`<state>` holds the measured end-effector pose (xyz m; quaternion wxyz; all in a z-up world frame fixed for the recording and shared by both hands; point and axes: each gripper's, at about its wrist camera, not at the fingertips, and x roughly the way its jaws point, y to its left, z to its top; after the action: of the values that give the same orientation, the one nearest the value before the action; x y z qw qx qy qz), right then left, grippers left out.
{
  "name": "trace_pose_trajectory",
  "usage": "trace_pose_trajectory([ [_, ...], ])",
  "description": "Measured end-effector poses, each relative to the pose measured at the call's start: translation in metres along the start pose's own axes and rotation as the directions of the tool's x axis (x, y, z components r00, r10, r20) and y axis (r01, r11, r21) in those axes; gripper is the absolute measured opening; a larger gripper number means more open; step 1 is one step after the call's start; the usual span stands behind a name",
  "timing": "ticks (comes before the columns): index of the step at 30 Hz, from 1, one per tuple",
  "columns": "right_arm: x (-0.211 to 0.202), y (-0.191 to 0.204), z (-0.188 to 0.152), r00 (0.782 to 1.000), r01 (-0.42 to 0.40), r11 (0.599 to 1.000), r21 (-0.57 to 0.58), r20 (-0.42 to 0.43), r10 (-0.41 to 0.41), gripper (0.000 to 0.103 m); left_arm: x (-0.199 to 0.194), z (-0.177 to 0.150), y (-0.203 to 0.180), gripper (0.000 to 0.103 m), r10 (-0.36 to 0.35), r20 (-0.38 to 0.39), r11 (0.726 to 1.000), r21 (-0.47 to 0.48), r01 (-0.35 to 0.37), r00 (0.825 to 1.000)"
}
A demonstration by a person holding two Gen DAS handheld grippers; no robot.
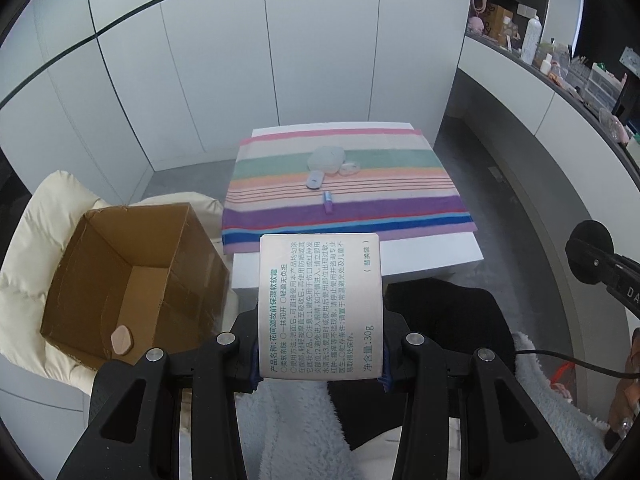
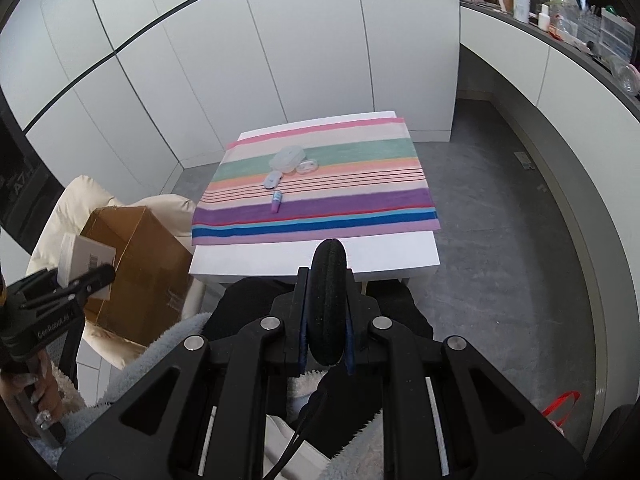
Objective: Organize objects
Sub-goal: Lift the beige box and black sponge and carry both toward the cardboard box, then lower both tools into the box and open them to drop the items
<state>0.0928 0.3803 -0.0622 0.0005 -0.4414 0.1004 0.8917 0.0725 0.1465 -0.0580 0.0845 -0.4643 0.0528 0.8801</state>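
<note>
Left hand-held gripper (image 1: 320, 360) is pinching a white printed carton (image 1: 320, 304) by its near end, held in the air in front of the surface (image 1: 432, 256), just right of the open cardboard box (image 1: 132, 276). Box sits on a cream cushion (image 1: 36, 248); one small pink item (image 1: 121, 340) lies inside it

Right hand-held gripper (image 2: 327, 344) is pinching a black round disc-like object (image 2: 329, 300), can't tell what it is, held low near the surface's front edge

Left on the striped cloth (image 2: 320, 204): clear pouch (image 2: 287, 159), small clear case (image 2: 307, 166), pale oval item (image 2: 273, 179), small purple tube (image 2: 276, 201)

Step looks like carry-to-box, carton first. Next move likely calls for swinging left over the box opening, clearing the near wall, lowering, then spreading the fingers. Carton is gripped at one end only, so it may tilt on release
</note>
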Motion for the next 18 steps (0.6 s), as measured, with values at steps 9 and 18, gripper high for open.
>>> trace_pose_trajectory([
  [9, 0.003, 0.011, 0.004, 1.0, -0.009, 1.0, -0.021, 0.001, 0.009, 0.014, 0.001, -0.003, 0.022, 0.043, 0.006, -0.008, 0.999, -0.046, -0.006, 1.0],
  [18, 0.035, 0.034, 0.008, 0.997, -0.033, 0.997, -0.065, -0.073, 0.028, 0.014, 0.012, -0.013, 0.057, 0.043, 0.013, -0.035, 0.992, -0.127, -0.018, 0.999],
])
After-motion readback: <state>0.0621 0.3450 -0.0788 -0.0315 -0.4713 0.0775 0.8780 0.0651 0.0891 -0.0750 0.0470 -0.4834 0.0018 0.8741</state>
